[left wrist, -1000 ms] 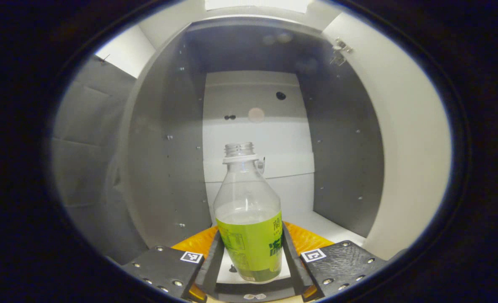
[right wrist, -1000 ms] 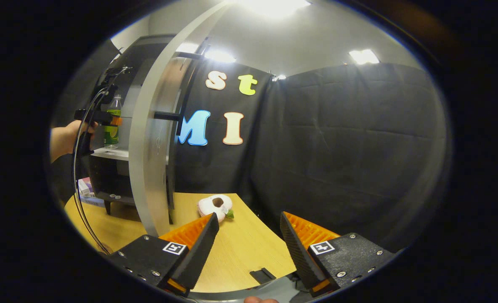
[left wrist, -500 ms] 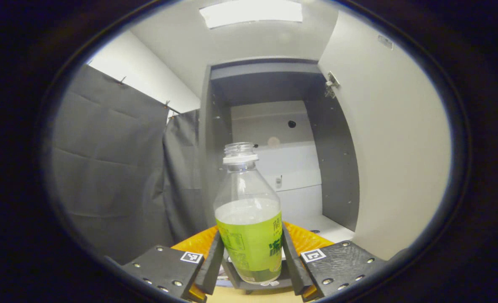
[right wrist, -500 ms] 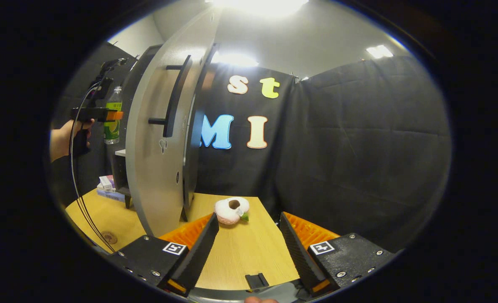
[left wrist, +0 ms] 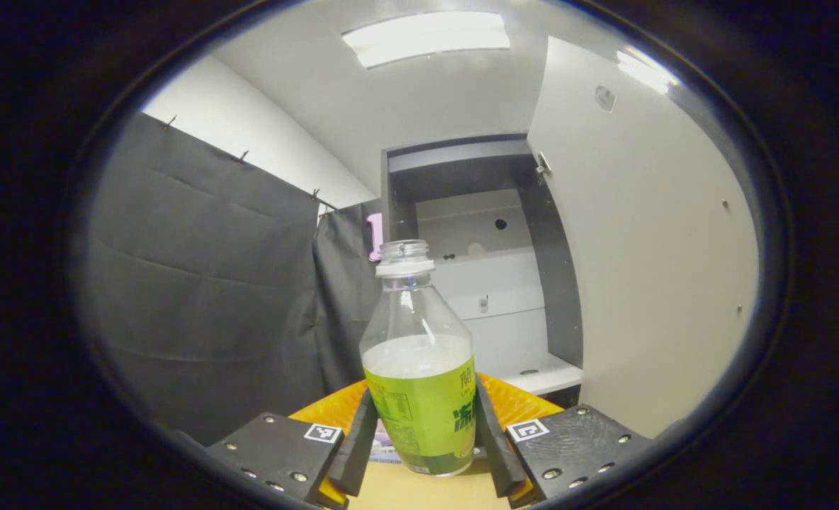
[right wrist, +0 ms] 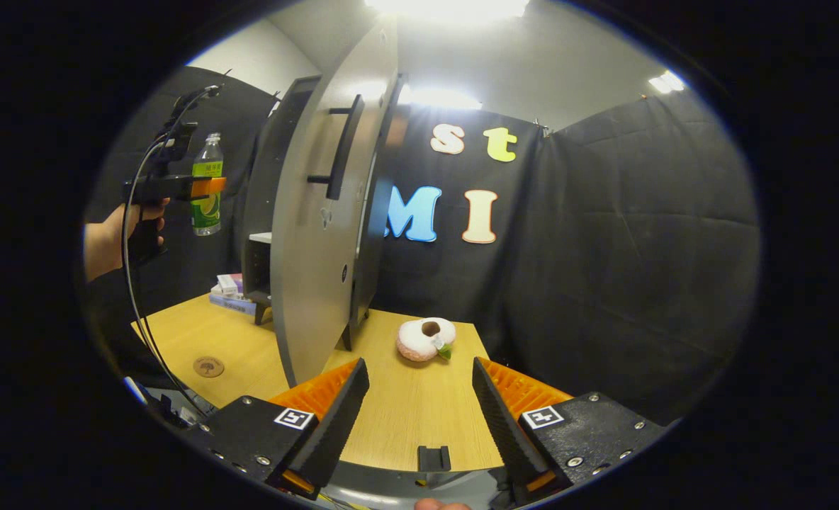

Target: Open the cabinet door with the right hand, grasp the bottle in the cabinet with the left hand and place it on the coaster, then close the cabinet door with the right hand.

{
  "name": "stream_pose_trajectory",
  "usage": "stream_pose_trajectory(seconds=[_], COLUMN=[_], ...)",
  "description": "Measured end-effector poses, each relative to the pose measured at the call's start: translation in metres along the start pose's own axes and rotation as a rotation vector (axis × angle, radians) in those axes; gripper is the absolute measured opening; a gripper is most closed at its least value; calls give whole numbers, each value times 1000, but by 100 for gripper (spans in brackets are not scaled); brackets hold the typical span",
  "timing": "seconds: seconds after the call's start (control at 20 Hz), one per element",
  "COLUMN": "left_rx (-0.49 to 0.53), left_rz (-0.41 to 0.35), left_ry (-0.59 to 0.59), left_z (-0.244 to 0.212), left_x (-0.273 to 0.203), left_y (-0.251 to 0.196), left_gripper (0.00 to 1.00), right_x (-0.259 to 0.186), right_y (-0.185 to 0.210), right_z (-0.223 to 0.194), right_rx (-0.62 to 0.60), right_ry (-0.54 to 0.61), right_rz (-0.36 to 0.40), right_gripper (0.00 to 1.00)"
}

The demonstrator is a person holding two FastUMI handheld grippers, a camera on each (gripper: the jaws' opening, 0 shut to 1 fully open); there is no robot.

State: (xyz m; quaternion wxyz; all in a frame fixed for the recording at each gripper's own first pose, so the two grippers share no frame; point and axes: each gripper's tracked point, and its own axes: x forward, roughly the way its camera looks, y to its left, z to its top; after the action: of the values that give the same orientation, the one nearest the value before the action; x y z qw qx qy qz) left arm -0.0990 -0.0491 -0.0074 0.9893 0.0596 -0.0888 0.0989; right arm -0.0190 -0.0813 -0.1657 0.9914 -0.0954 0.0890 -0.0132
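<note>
Between claw fingers: capless, green-labelled bottle (left wrist: 419, 368)

Right gripper (right wrist: 419, 407): 2 black wedge fingers (right wrist: 334, 418), ribbed orange backing, black mounts with silver screws, 1 square black-and-white marker each at 7 and 5 o'clock. Left gripper (left wrist: 423, 432): same build. At 9 o'clock in the right gripper view, its black pistol handle (right wrist: 143, 237) trails thin black cables (right wrist: 132, 283).
</note>
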Motion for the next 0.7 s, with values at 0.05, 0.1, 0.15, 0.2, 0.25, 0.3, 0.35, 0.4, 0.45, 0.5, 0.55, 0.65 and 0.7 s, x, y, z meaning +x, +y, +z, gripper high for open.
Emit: stream_pose_trajectory(seconds=[0.05,0.1,0.15,0.2,0.25,0.3,0.35,0.4,0.45,0.5,0.55,0.65,0.7], left_rx=[17,32,44,54,65,73,76,72,69,68,66,56,53], left_rz=[1,4,5,5,6,10,10,6,3,2,6,19,30], left_ry=[-1,-6,-10,-14,-22,-27,-23,-16,-5,4,17,55,82], left_z=[-2,-8,-16,-26,-33,-41,-53,-69,-86,-107,-126,-179,-207], left_x=[-3,-11,-19,-28,-33,-38,-41,-40,-40,-44,-47,-57,-59], left_y=[1,3,5,7,10,12,12,12,11,13,13,15,18], left_gripper=[75,74,74,69,69,73,71,69,69,69,69,69,69], right_x=[0,3,5,8,11,14,16,17,18,19,21,27,28], right_y=[5,10,14,19,26,36,41,47,52,56,61,71,74], right_z=[-4,-8,-12,-18,-25,-33,-41,-46,-47,-49,-55,-73,-81], right_rx=[-9,-14,-18,-21,-22,-30,-45,-60,-72,-85,-104,-148,-161], right_ry=[11,20,28,39,55,80,105,117,117,118,125,150,166], right_rz=[19,36,46,53,67,80,89,96,100,110,124,140,145], right_gripper=[91,91,91,91,91,91,91,91,92,91,91,91,91])
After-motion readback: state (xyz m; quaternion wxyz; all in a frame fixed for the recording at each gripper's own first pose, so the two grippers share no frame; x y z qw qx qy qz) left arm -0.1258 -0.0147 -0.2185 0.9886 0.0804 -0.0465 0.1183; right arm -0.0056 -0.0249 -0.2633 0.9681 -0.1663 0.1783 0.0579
